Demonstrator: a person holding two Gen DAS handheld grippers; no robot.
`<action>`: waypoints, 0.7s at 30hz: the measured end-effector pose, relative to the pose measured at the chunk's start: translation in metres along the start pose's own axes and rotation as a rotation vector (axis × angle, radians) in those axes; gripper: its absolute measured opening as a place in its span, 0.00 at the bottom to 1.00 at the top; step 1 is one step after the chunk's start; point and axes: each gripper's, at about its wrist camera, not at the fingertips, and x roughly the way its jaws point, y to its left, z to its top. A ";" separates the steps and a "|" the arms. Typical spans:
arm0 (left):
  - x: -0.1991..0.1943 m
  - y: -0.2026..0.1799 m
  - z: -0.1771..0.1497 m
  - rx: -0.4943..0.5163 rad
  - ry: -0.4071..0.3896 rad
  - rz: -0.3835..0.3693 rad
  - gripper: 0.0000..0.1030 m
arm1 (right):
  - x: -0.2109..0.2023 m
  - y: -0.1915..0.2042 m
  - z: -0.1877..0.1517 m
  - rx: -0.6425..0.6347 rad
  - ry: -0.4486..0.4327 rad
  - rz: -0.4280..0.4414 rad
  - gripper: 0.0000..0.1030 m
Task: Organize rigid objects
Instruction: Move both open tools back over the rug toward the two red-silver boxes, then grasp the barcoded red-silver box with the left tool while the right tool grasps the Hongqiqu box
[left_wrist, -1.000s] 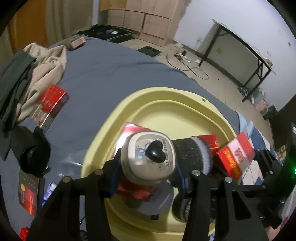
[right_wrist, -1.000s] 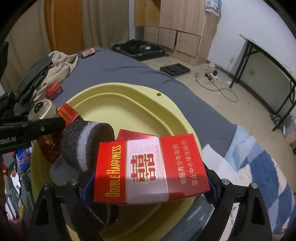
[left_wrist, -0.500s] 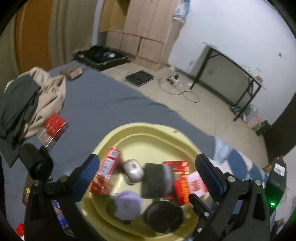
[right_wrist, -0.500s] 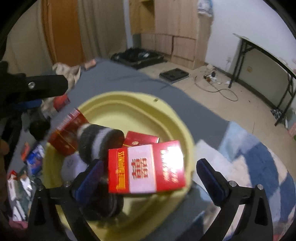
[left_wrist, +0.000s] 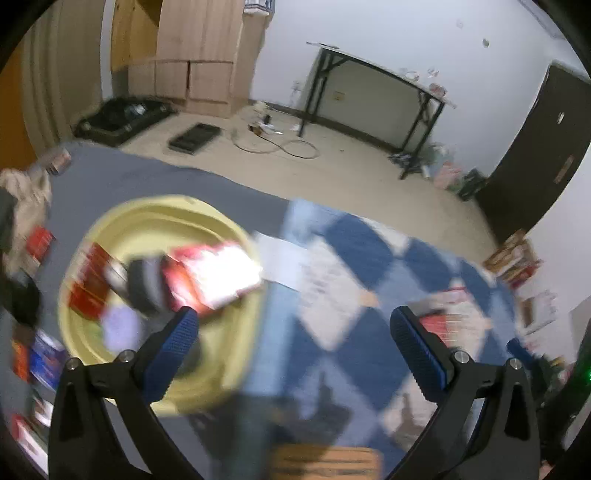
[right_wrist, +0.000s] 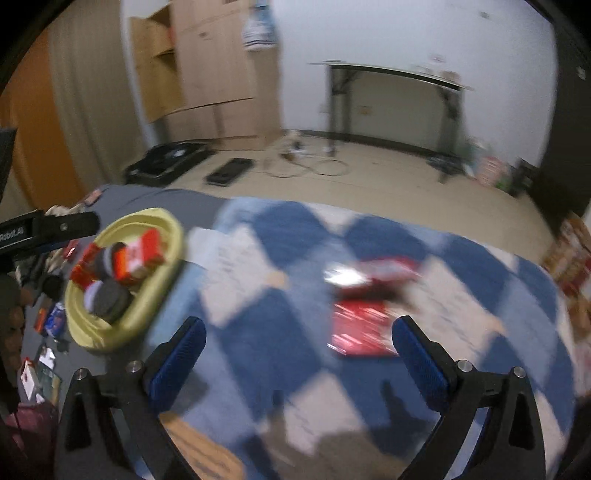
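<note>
A yellow basin lies on the bed and holds red boxes, a grey-and-black roll and small round items; it also shows in the right wrist view. My left gripper is open and empty, raised to the right of the basin. My right gripper is open and empty above the blue checked blanket. Red packets lie on the blanket just left of its right finger. Both views are blurred.
Loose boxes and small items lie on the grey sheet left of the basin, with clothes beyond. Past the bed edge are bare floor, a black-legged table and wooden cabinets.
Both grippers opened and let go: the round tin and the red Double Happiness box now lie in the basin. Both grippers then rose and swung right, over the checked blanket.
</note>
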 end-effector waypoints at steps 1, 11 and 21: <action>0.000 -0.006 -0.006 -0.009 0.008 -0.017 1.00 | -0.009 -0.011 -0.006 0.014 0.009 -0.018 1.00; 0.013 -0.072 -0.052 0.149 0.045 -0.001 1.00 | -0.037 -0.061 -0.039 0.178 -0.001 -0.059 1.00; 0.030 -0.069 -0.050 0.068 0.138 -0.048 1.00 | 0.008 -0.054 -0.046 0.111 0.019 -0.077 1.00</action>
